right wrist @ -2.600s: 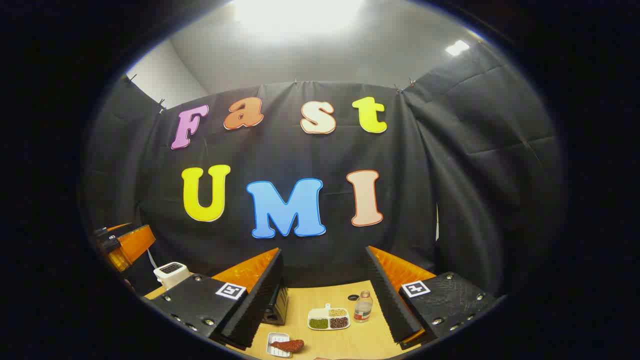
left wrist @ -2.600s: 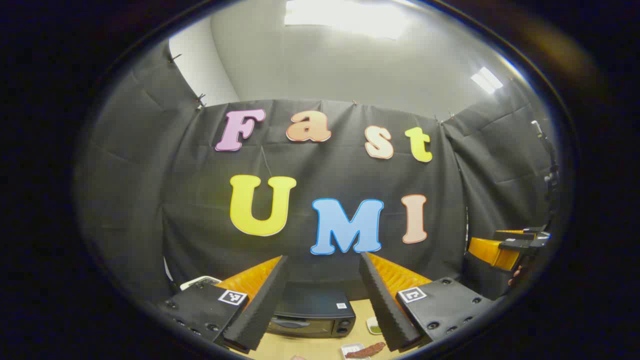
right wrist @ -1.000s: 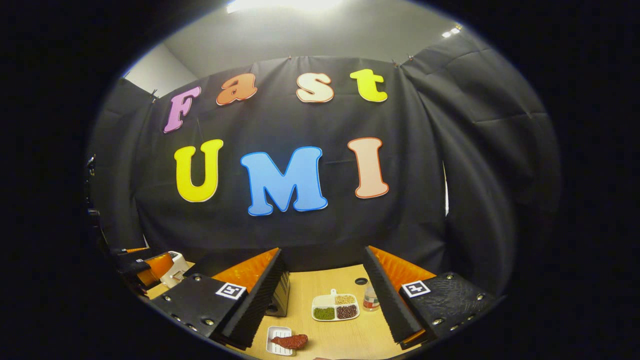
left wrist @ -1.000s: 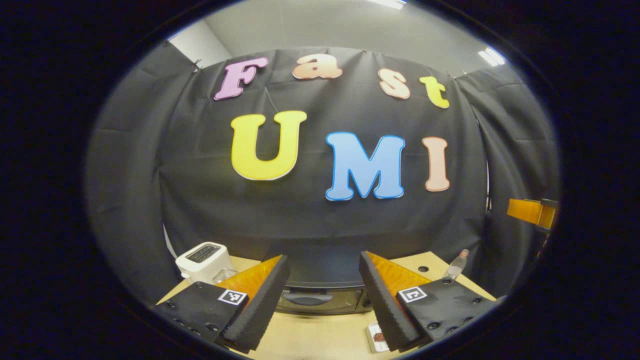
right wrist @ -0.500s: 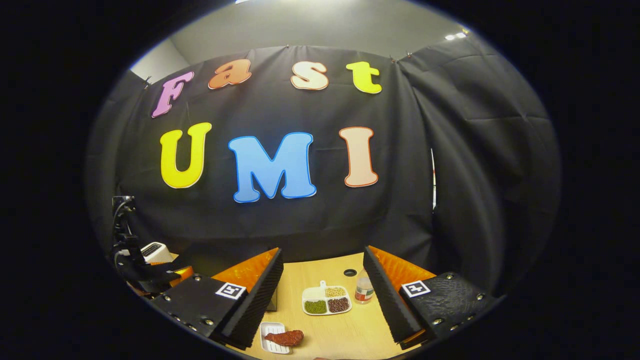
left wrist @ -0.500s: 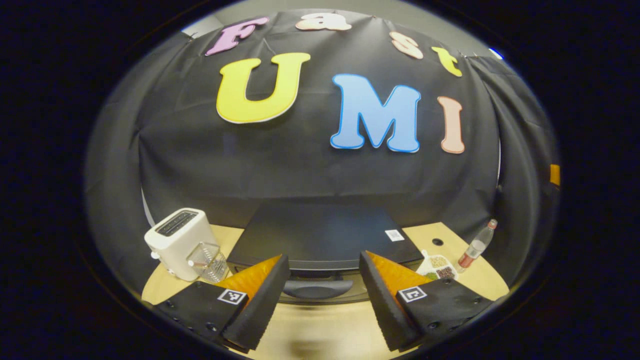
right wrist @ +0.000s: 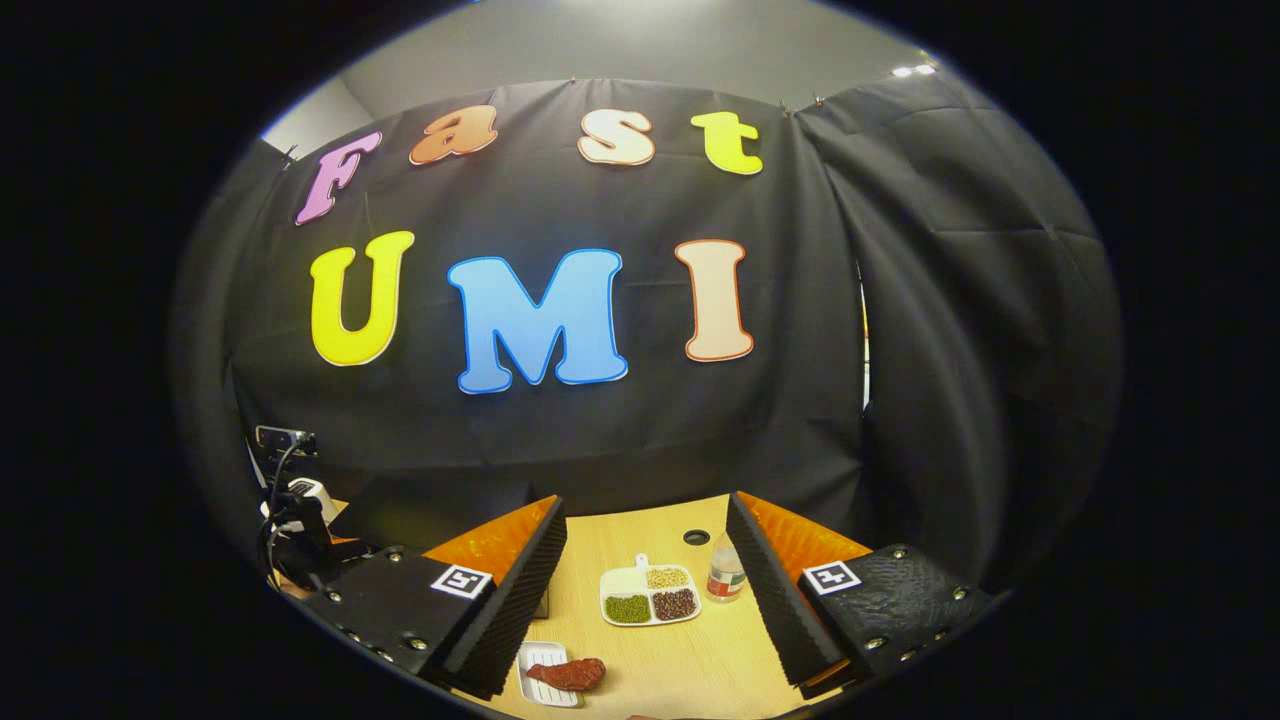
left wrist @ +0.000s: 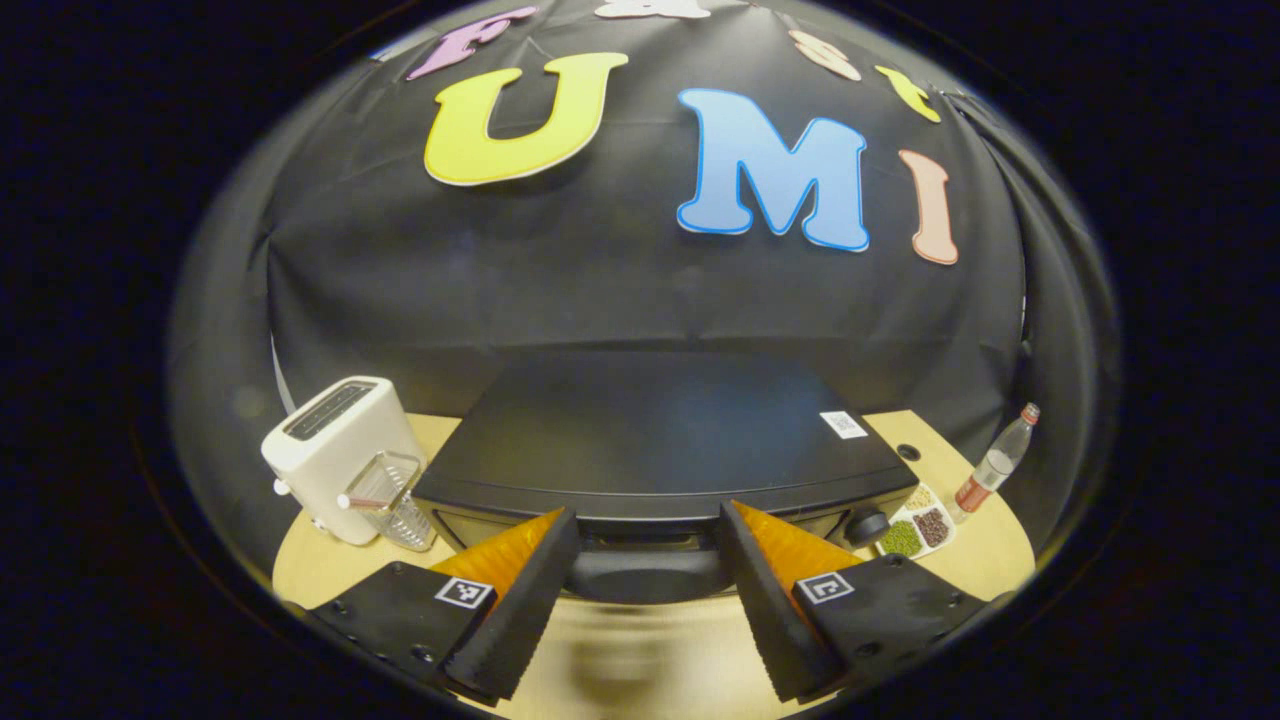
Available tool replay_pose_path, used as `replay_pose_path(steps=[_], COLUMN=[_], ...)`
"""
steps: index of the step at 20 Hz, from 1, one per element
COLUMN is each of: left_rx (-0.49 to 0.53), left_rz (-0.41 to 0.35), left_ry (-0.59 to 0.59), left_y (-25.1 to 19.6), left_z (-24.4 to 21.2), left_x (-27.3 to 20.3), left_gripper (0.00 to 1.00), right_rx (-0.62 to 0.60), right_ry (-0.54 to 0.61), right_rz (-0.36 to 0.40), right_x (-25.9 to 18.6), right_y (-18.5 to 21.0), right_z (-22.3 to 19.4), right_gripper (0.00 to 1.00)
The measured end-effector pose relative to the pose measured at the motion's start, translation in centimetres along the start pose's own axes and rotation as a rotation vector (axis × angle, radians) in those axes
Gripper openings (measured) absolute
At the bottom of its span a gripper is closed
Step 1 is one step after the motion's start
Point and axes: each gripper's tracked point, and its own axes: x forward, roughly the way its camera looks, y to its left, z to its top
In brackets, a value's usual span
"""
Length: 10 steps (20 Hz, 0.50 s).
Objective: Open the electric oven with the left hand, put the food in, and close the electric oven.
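Left gripper view: we face the electric oven at twelve o'clock, its black top spreading across the middle of the wooden table; the door handle sits just past the left gripper, between its two foam-lined fingers, which stand wide apart and touch nothing; we see the door shut. At ten o'clock from the fingers a white toaster stands upright, a clear ribbed cup just beside it, tipped on its side we think, between toaster and oven. At two o'clock a black knob marks the oven's front corner; near it lies a white divided dish of green, brown and pale beans, and farther toward three o'clock a small bottle with a red cap and red label stands upright.

Right gripper view: the right gripper hangs above the table with its fingers spread and nothing between them; at six o'clock, low between the fingers, the food, a reddish-brown strip, lies across a small white tray; at twelve o'clock from it rests the divided dish, with the bottle just beside it at its right; a corner of the oven shows dark at ten o'clock; the other gripper's rig and its cable stand at nine o'clock.
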Motion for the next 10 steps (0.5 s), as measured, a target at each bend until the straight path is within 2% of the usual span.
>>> replay_pose_path(steps=[1, 3, 4, 5, 6, 7, 8, 9, 10], left_rx=[0.018, 0.066, 0.072, 0.056, 0.045, 0.047, 0.055, 0.055, 0.049], left_rz=[0.008, 0.019, 0.021, 0.022, 0.023, 0.023, 0.024, 0.023, 0.022], left_ry=[-0.005, -0.008, -0.019, -0.015, -0.011, -0.009, -0.008, -0.008, -0.005], left_y=[0.1, 0.0, 0.0, -0.1, -0.1, 0.0, 0.0, 0.0, -0.1], left_z=[-0.1, -0.5, -0.3, -0.5, -0.6, -0.7, -0.8, -0.9, -1.2], left_x=[0.2, 0.3, 0.3, 0.2, 0.2, 0.0, -0.3, -0.5, -0.8], left_gripper=[0.95, 0.97, 0.95, 0.99, 0.95, 0.98, 0.95, 0.98, 0.92], right_rx=[0.002, 0.004, 0.004, 0.003, 0.003, 0.003, 0.002, -0.001, -0.005], right_ry=[0.0, -0.002, -0.004, -0.004, -0.005, -0.008, -0.013, -0.018, -0.025], right_rz=[0.001, 0.007, 0.011, 0.017, 0.023, 0.03, 0.037, 0.043, 0.049], right_x=[0.1, 0.2, 0.2, 0.2, 0.1, 0.0, -0.1, -0.3, -0.4], right_y=[0.1, 0.2, 0.3, 0.5, 0.6, 0.8, 1.0, 1.2, 1.3], right_z=[0.2, 0.3, 0.3, 0.4, 0.4, 0.7, 0.8, 1.0, 1.2], right_gripper=[0.98, 0.98, 0.98, 0.98, 0.98, 0.98, 0.98, 0.98, 0.98])
